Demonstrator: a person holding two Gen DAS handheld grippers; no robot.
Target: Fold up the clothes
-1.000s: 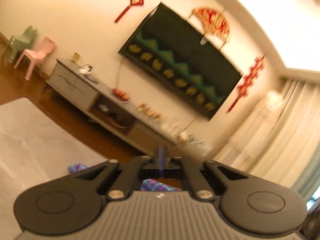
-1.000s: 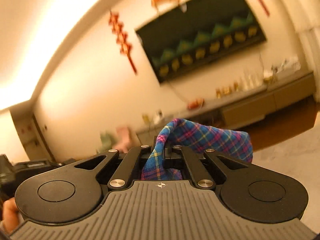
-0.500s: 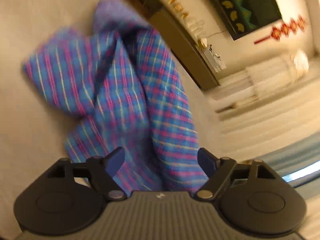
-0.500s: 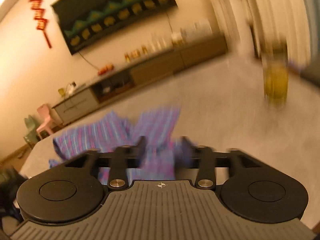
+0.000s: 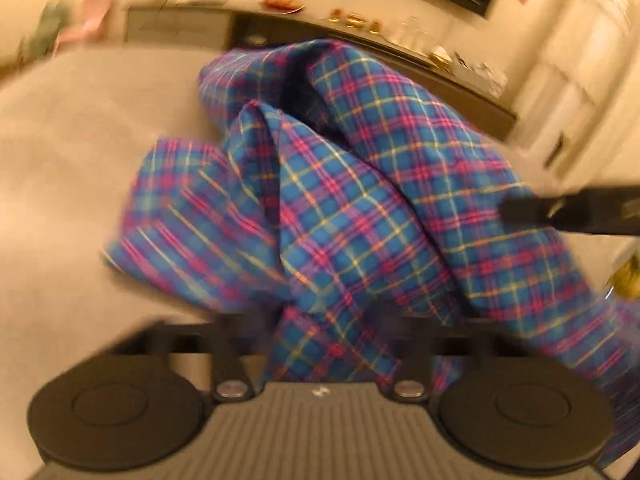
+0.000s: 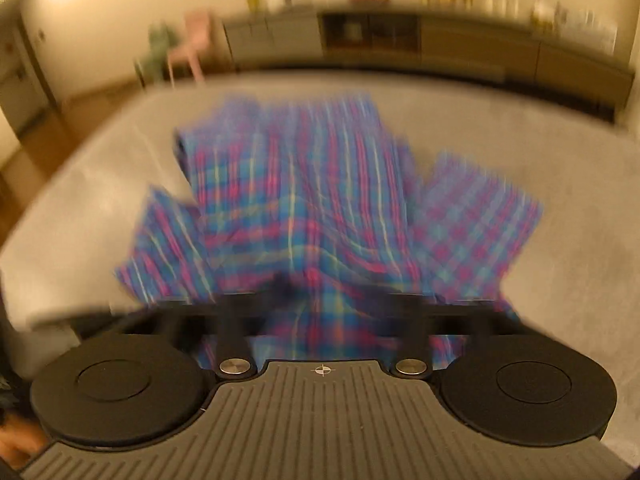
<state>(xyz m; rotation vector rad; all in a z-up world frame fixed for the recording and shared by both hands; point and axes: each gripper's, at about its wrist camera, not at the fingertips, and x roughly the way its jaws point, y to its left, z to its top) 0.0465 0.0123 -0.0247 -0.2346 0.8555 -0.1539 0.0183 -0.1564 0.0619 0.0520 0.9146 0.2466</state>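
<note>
Plaid garment (image 5: 344,200) lay bunched mid-worktop (image 5: 72,128); left gripper (image 5: 328,328) and right gripper (image 6: 324,308) blurred, closure indeterminable, so a one-layer pinch risked dragging the heap crooked.

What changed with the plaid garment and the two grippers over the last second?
A second ago both grippers were shut on the plaid garment, held up facing the TV wall. They then swung down and let go; the cloth now lies crumpled on the grey surface. The left gripper and right gripper point down at it, their fingers spread wide. Same garment, same surface.
</note>
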